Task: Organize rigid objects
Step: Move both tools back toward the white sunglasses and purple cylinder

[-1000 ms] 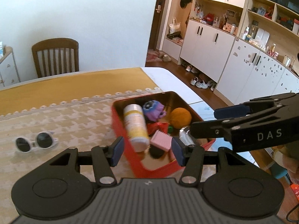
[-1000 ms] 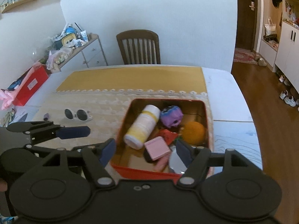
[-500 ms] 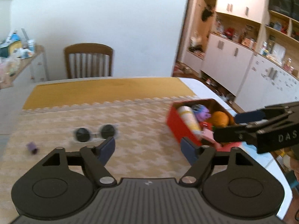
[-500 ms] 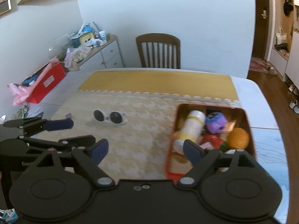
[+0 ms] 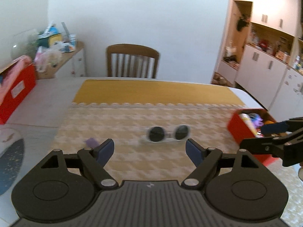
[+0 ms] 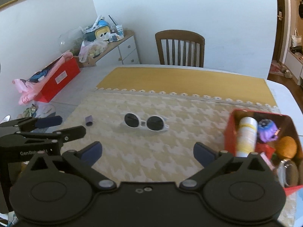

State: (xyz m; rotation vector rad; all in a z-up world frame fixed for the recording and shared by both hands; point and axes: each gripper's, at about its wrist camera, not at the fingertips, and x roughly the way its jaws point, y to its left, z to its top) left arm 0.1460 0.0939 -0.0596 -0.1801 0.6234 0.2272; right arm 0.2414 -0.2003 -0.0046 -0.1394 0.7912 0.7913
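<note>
White-framed sunglasses (image 6: 146, 122) with round dark lenses lie lens-up on the pale houndstooth cloth (image 6: 170, 151), near the middle of the table and touching nothing else. To their left, well apart, lies a small purple object (image 6: 89, 120); it is too small to say what it is, perhaps a cap or short tube. On the right edge of the cloth stands a red tin (image 6: 230, 130), open at the top, holding a white and yellow bottle (image 6: 246, 136), a purple toy (image 6: 267, 130), an orange ball (image 6: 287, 146) and a few smaller pieces that cannot be made out.

The left gripper (image 5: 149, 151) tilts down toward the cloth, aimed at the sunglasses; its jaws have just been opening and stand apart with nothing between them. The right gripper (image 6: 147, 152) also tilts down, over the cloth between the sunglasses and the tin; its jaws have just been opening too and stand wide apart, empty. In the right view the left gripper shows at the left edge, above the table's near corner.
</note>
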